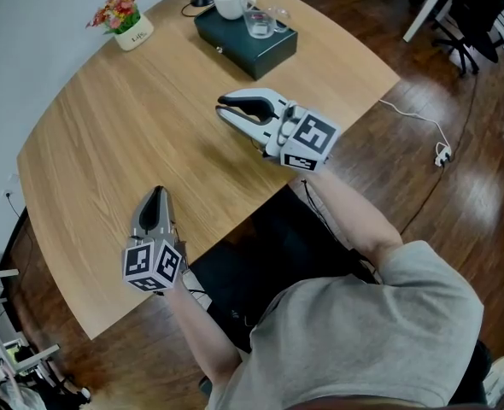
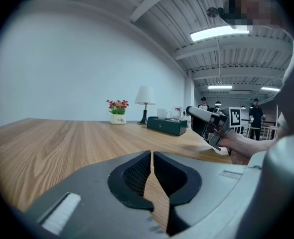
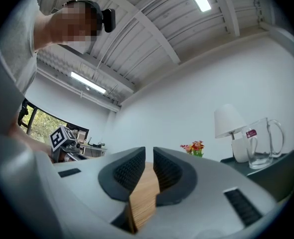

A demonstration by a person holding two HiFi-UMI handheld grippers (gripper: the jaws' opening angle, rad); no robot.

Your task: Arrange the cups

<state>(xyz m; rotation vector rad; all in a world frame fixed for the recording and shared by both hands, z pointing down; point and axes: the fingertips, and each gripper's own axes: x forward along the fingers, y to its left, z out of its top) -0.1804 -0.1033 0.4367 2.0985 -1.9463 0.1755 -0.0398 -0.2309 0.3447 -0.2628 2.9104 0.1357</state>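
The left hand-held gripper (image 1: 155, 198) sits nearest, low over the near left part of the bench (image 1: 107, 126). Its jaws are drawn together to a thin slit with nothing in them, and its nose points toward the far edge.

Further in, over mid-bench, the right hand-held gripper (image 1: 225, 104) is likewise pinched closed and empty. Its long axis runs leftward and slightly away.

At the far edge a dark green box (image 1: 245, 41) carries both cups, a white cup (image 1: 230, 1) and just right of it a glass cup (image 1: 259, 21). They are well apart from both grippers.

The right one is clearly the nearer. In its own view the cups lie off to the right of its pointing line, so it would probably have to swing right and open before reaching them.
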